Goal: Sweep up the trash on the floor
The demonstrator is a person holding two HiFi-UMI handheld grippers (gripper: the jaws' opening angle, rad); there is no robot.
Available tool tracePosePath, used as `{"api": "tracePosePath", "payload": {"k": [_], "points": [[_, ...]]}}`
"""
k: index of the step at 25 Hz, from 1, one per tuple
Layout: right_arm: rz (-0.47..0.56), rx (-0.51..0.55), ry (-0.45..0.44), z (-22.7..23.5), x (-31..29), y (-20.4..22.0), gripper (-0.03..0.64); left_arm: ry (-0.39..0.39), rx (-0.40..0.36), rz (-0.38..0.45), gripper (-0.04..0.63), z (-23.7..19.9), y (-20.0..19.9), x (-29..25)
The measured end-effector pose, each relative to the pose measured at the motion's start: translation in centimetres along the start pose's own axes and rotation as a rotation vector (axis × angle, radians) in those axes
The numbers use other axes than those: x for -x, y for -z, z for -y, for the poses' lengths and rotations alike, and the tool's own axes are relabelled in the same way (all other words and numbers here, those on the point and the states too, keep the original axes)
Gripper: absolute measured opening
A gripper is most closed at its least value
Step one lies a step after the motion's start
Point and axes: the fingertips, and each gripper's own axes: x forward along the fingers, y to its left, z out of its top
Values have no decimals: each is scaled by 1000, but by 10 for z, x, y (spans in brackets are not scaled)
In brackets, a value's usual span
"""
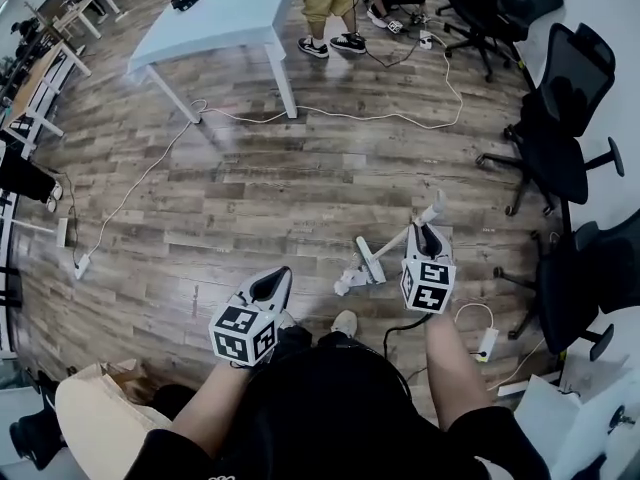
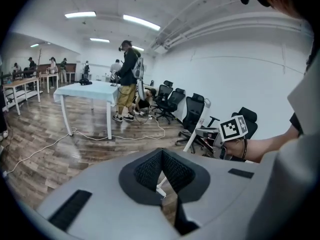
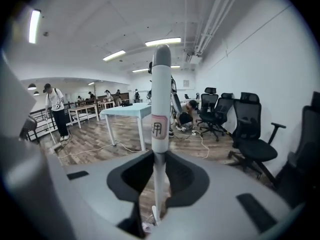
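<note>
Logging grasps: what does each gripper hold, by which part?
Right gripper clamps the white handle on its upper shaft, below the label; left gripper shut, empty.

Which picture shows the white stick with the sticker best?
The right gripper view: the white stick stands big in the middle, sticker facing us. The head view shows it small and slanted; the left gripper view shows only a thin stretch.

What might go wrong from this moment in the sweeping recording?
Only the right gripper clamps the white handle; the left gripper is shut on nothing, so the handle may twist or slip. The white cable and power strip near the person's feet could snag during sweeping.
</note>
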Motion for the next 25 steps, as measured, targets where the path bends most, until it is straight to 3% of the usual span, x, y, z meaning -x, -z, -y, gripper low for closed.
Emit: {"api": "tracePosePath", "payload": {"k": [8,19,25], "points": [[90,40,-58,-38,38,-61,84,-5,-16,98,-3,15,-36,-10],[245,97,-84,-49,100,-149,84,18,-98,245,-3,52,-115,-11],[292,106,-87,-51,126,-177,84,31,-121,319,-3,75,-154,0]]}}
